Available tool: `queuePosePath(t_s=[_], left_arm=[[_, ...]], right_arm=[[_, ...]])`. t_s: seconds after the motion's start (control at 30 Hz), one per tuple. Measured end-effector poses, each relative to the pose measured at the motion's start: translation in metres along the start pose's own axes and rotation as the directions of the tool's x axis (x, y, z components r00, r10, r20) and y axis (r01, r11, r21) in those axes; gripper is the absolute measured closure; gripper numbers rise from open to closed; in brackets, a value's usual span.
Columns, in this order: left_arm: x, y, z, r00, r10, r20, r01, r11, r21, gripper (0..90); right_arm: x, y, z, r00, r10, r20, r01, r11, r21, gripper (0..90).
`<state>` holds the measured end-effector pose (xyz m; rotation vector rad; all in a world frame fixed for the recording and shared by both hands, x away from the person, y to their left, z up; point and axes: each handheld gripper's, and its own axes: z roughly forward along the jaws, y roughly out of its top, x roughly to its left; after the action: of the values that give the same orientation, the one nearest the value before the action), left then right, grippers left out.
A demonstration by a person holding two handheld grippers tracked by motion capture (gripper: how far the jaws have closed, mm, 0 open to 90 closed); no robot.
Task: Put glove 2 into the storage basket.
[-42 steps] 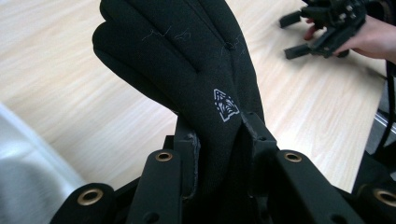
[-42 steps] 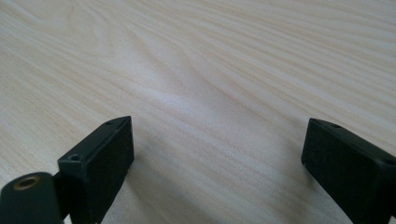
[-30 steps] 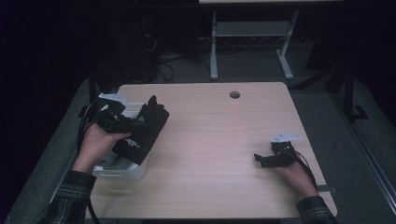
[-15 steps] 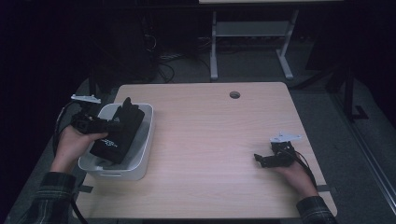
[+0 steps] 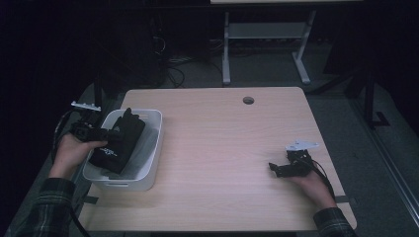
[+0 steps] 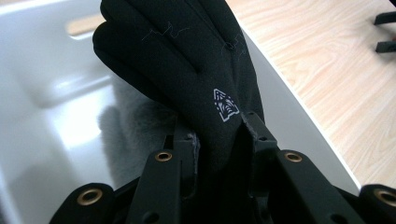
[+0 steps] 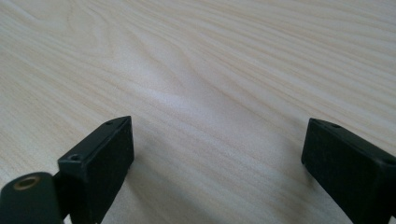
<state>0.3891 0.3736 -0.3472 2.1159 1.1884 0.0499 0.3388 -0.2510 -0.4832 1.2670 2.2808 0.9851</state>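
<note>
Between left fingers (image 6: 187,144), black glove (image 6: 187,60)

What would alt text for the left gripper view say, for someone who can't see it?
A black glove with a small white triangular logo is pinched between the two black jaws of the left claw, held over a white plastic bin. Grey fuzzy lining shows beside the glove, and the light wooden table lies to the right of the bin.

At your twelve o'clock, the wooden table (image 5: 227,148) has a round hole (image 5: 248,100) near its far edge. Beyond it, a white desk frame (image 5: 267,34) stands over tangled cables (image 5: 173,64).
</note>
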Motion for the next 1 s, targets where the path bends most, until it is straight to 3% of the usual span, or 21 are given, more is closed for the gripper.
queuePosePath(t_s=[0.2, 0.3, 0.4, 0.53, 0.63, 0.83, 1.0], left_arm=[[0.007, -0.005, 0.029, 1.0000, -0.004, -0.002, 0.005, 0.9977, 0.068, 69.6], [0.010, -0.008, 0.038, 0.9995, -0.001, -0.030, 0.003, 0.9982, 0.060, 65.0], [0.009, -0.007, 0.037, 0.9957, 0.005, -0.093, 0.000, 0.9987, 0.052, 48.6], [0.008, -0.006, 0.033, 0.9858, 0.026, -0.166, -0.018, 0.9987, 0.048, 25.3], [0.006, -0.004, 0.027, 0.9780, 0.023, -0.207, -0.021, 0.9997, 0.013, 15.4], [-0.010, 0.005, 0.013, 0.9768, 0.030, -0.212, -0.043, 0.9975, -0.056, 12.6], [-0.031, 0.013, 0.012, 0.9827, 0.063, -0.174, -0.081, 0.9916, -0.101, 12.6]], right_arm=[[0.000, 0.000, 0.000, 1.0000, -0.001, 0.000, 0.001, 1.000, -0.001, 9.0], [0.000, 0.000, 0.000, 1.0000, -0.001, 0.000, 0.001, 1.000, -0.001, 9.0], [0.000, 0.000, 0.000, 1.0000, -0.001, 0.000, 0.001, 1.000, -0.001, 9.0], [0.000, 0.000, 0.000, 1.0000, -0.001, 0.000, 0.001, 1.000, -0.001, 9.0], [0.000, 0.000, 0.000, 1.0000, -0.001, 0.000, 0.001, 1.000, -0.001, 9.0], [0.000, 0.000, 0.000, 1.0000, 0.000, 0.001, 0.000, 1.000, 0.000, 9.0], [0.000, 0.000, 0.000, 1.0000, 0.000, 0.000, 0.000, 1.000, 0.000, 9.0]])
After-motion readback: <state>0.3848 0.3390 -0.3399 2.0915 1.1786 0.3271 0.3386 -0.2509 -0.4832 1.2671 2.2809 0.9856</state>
